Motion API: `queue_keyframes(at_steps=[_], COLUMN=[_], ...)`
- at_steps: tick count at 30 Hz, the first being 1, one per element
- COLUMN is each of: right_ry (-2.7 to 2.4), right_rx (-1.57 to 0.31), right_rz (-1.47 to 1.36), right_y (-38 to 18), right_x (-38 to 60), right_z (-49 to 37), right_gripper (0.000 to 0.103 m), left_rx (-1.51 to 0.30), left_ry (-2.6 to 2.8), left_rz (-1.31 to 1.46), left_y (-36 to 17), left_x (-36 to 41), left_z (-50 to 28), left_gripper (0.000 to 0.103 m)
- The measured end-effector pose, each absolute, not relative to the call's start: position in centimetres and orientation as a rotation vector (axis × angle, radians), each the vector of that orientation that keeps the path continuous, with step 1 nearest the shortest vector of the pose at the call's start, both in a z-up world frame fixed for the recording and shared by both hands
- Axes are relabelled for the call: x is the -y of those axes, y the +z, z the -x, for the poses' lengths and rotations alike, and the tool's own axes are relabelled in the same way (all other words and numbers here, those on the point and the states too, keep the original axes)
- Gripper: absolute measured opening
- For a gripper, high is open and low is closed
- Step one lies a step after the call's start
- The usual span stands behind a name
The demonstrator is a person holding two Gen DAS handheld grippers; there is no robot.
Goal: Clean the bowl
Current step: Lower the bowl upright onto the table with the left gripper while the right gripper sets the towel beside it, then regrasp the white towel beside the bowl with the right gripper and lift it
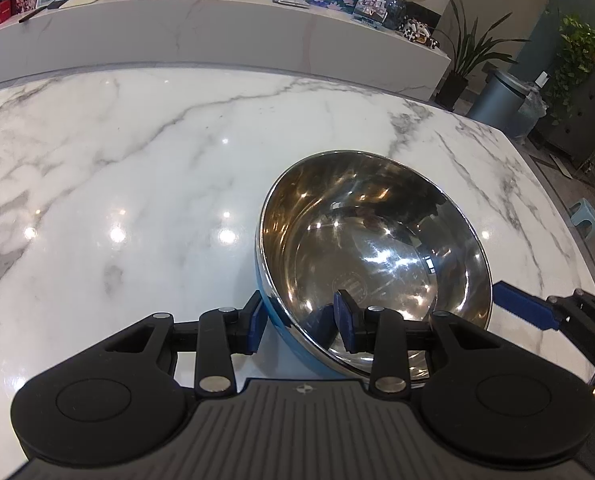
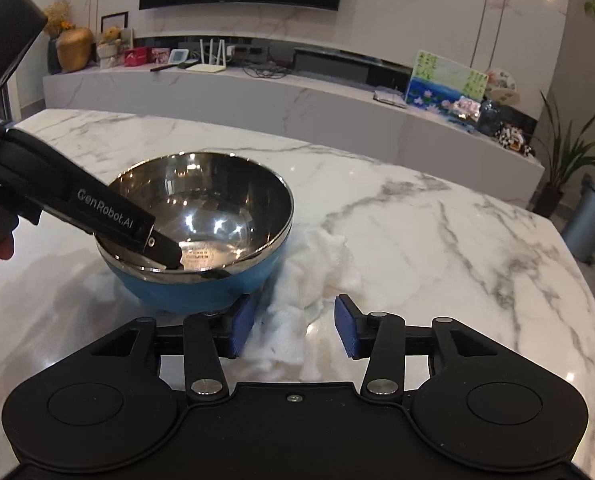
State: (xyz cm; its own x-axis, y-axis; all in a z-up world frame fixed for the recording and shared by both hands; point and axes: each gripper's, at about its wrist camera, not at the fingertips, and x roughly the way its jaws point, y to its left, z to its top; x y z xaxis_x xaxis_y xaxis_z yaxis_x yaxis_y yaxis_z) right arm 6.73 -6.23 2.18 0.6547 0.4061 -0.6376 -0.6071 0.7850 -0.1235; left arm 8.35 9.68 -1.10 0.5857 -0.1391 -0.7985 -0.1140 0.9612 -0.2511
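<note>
1. Your left gripper (image 1: 303,326) has the near wall of the bowl (image 1: 377,248) between its fingers, one pad outside on the blue shell and one inside on the steel. Whether the pads press firmly I cannot tell.
2. The bowl sits in the lower right of the left wrist view, tilted toward that camera, on the marble table (image 1: 137,160).
3. Your right gripper (image 2: 293,328) is wide open and holds nothing. The white cloth (image 2: 317,264) lies crumpled between its fingers, in the lower centre of the right wrist view, just beside the bowl.
4. Risk: the polished rim can slip out of the pads if the hold is light, and the bowl would drop back and slide on the smooth marble.
5. Risk: closing the right fingers too high may catch only a loose fold, so the cloth falls when you lift.
</note>
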Motion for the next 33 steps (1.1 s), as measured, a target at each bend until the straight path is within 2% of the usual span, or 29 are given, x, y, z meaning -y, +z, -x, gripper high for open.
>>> queue_keyframes(at_steps=[9, 11, 13, 15, 28, 33], right_ry=[0.552, 0.559, 0.584, 0.594, 0.563, 0.592], right_rx=[-0.714, -0.722, -0.733, -0.726, -0.544, -0.579], right_rz=[0.293, 0.282, 0.265, 0.291, 0.354, 0.401], right_y=[0.7, 0.6, 0.6, 0.6, 4.0, 3.0], right_x=[6.4, 6.4, 6.4, 6.1, 6.9, 6.2], right_z=[-7.8, -7.9, -7.9, -7.6, -5.1, -5.0], right_gripper=[0.04, 0.034, 0.017, 0.015, 0.012, 0.012], left_rx=[-0.944, -0.945, -0.945, -0.943, -0.935, -0.934], left_ry=[-0.018, -0.018, -0.022, -0.021, -0.026, -0.027], left_rz=[0.287, 0.287, 0.288, 0.286, 0.284, 0.278], left_y=[-1.2, -1.2, -1.3, -1.3, -1.4, -1.3], left_x=[-9.7, -9.7, -9.9, -9.8, -9.9, -9.8], left_z=[-8.4, -8.4, -8.4, -8.3, -8.5, -8.5], left_gripper=[0.034, 0.034, 0.033, 0.033, 0.031, 0.031])
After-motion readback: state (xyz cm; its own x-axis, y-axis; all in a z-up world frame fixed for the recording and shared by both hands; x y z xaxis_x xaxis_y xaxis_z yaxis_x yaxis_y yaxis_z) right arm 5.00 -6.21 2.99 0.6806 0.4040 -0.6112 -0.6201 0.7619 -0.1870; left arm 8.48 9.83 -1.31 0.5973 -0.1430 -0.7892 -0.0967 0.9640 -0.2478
